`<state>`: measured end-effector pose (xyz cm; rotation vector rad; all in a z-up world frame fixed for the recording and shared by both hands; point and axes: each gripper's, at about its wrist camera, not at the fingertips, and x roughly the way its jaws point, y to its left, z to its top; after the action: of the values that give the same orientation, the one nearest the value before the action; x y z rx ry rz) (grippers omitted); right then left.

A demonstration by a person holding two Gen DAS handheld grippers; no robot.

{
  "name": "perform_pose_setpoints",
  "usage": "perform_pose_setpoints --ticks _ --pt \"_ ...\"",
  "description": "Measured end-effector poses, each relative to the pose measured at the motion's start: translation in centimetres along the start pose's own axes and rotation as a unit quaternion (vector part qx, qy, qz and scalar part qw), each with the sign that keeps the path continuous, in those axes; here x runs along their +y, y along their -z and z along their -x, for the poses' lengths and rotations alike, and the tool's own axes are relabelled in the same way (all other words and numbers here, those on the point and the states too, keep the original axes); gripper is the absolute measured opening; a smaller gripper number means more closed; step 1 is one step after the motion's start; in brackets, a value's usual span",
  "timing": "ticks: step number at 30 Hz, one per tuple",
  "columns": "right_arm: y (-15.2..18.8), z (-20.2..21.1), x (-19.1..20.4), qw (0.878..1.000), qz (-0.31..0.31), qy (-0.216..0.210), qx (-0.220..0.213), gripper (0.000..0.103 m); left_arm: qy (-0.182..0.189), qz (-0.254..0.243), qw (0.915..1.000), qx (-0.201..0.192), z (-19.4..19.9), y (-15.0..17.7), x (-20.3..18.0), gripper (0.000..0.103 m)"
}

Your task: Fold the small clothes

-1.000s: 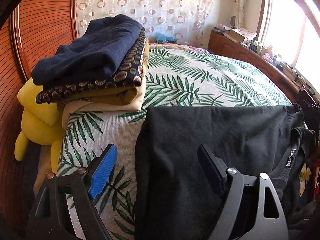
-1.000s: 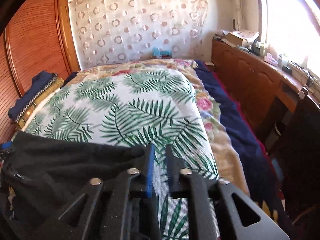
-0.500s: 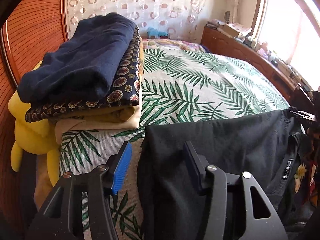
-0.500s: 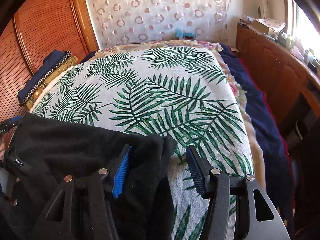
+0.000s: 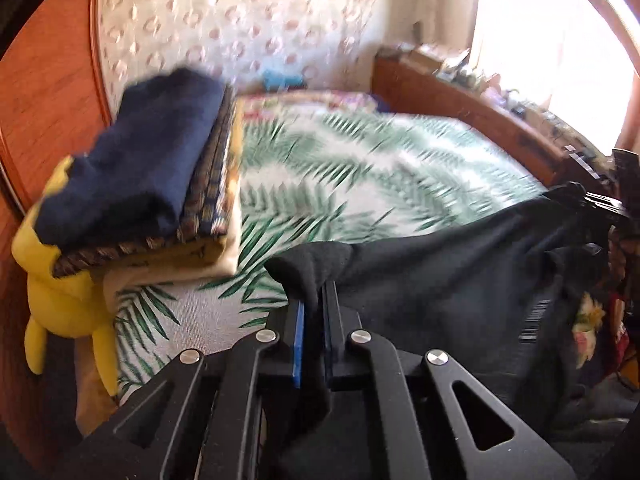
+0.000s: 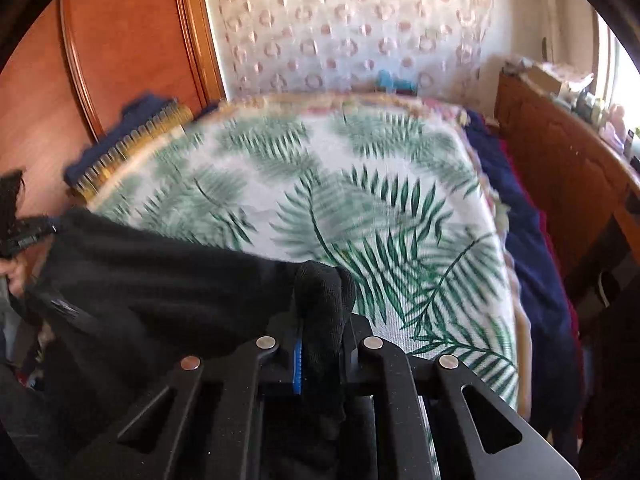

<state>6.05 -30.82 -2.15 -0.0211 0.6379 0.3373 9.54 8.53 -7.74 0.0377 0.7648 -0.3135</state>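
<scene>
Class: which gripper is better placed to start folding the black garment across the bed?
Neither, I judge: left gripper and right gripper each pinch a corner of the black garment.

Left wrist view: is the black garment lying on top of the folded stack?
No, the black garment lies on the leaf-print bedspread, apart from the folded stack to its left.
</scene>
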Motion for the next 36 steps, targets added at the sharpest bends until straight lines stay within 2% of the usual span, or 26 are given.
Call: perform_pose_setpoints --ticks 3,4,9,13,17,24,29,33,36 --pt "-0.4 4.3 0.9 0.999 0.005 0.007 -0.038 0.01 -0.001 -0.019 0.9982 -0.057 5.1 -0.9 -1.6 0.008" --pt "-0.6 6.1 1.4 0.998 0.015 0.013 -0.054 0.01 -0.002 -0.02 0.9961 -0.086 7.4 -1.1 -2.1 0.008" --pt "-1.0 13.2 2.5 0.992 0.024 0.028 -0.12 0.01 -0.007 -0.021 0.9833 -0.181 14.7 -1.9 -3.0 0.008" --pt "-2.0 18.5 3.0 0.983 0.03 0.032 -0.178 0.01 -0.005 -0.019 0.9715 -0.236 18.7 -3.3 -3.1 0.008" --pt "-3.3 22.4 3.6 0.973 0.049 0.039 -0.222 0.01 -0.014 -0.021 0.9599 -0.279 20.9 -5.4 -3.5 0.008" --pt "-5.4 26.9 4.1 0.956 0.076 0.058 -0.276 0.01 -0.022 -0.027 0.945 -0.325 22.9 -8.4 -3.4 0.008" --pt "-5.9 28.4 5.0 0.947 0.096 0.071 -0.298 0.01 -0.029 -0.036 0.9373 -0.345 23.7 -9.6 -4.0 0.008" --pt "-6.3 26.8 5.0 0.944 0.093 0.084 -0.305 0.01 -0.033 -0.032 0.9369 -0.347 22.6 -11.8 -3.5 0.008" --pt "-7.0 24.0 5.6 0.945 0.097 0.093 -0.298 0.01 -0.054 -0.033 0.9387 -0.339 20.8 -13.4 -3.1 0.008"
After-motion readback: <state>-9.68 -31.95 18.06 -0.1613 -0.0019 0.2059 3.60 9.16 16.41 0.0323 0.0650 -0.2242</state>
